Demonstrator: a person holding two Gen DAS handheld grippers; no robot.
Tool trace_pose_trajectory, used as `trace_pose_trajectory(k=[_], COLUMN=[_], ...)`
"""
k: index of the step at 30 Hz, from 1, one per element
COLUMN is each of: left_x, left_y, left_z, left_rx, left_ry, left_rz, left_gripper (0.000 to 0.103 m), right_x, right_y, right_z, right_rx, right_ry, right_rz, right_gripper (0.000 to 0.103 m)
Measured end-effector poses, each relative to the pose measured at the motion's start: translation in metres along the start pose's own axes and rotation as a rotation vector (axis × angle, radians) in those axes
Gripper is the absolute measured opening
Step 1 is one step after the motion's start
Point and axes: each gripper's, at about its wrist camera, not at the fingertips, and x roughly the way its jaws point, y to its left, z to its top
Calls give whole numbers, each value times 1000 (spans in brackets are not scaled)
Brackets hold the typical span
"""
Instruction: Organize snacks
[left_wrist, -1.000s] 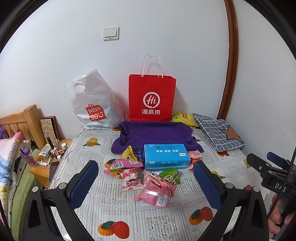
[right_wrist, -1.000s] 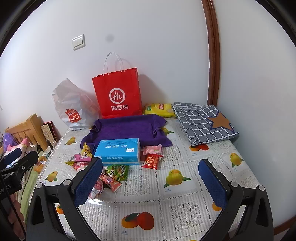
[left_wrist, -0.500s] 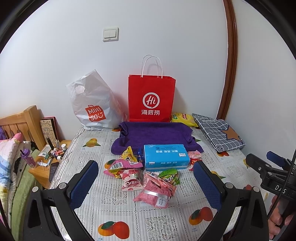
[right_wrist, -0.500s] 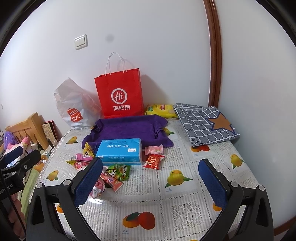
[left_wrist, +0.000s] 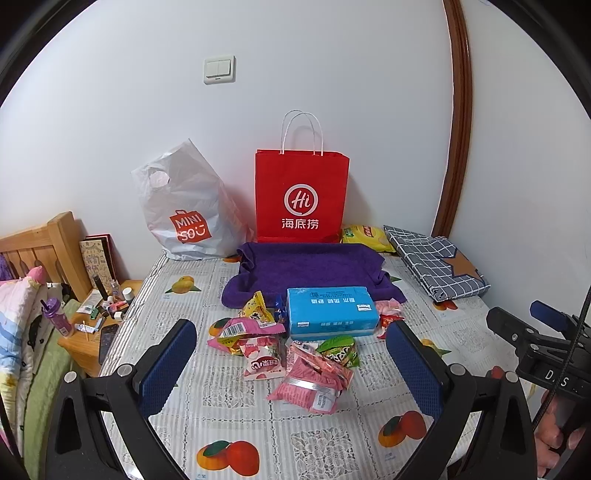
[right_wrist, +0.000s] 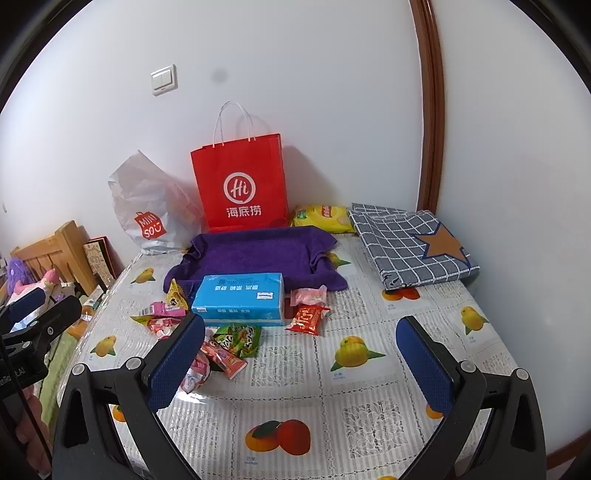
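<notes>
Beside scattered snacks (left_wrist: 295, 354), blue tissue pack (left_wrist: 330, 312) lies crosswise; left gripper (left_wrist: 291, 354) and right gripper (right_wrist: 301, 350) gape empty.

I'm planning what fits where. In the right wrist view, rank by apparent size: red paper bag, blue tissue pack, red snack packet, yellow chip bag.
1. red paper bag
2. blue tissue pack
3. yellow chip bag, partly hidden and farther back, so its rank is unsure
4. red snack packet

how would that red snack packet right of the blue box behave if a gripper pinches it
The red snack packet looks like a thin crinkled wrapper, so it is probably light and would crumple rather than stay stiff. Its glossy film may slip. Lying flat on the tablecloth, it seems unlikely to roll.
</notes>
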Motion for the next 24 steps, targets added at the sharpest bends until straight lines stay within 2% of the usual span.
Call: trace_pose_trajectory(k=[12,20,24], left_x=[0,4,17], left_y=[-1,2,11], left_z=[1,3,5], left_rx=[3,3,-16], left_ry=[-4,-6,15], left_rz=[-2,0,9], left_gripper=[103,103,103], right_x=[-3,2,16], right_y=[8,13,16], right_z=[0,7,10], right_rx=[-22,-24,-35], right_ry=[-8,-15,3], right_rz=[22,70,38], right_gripper=[103,103,103])
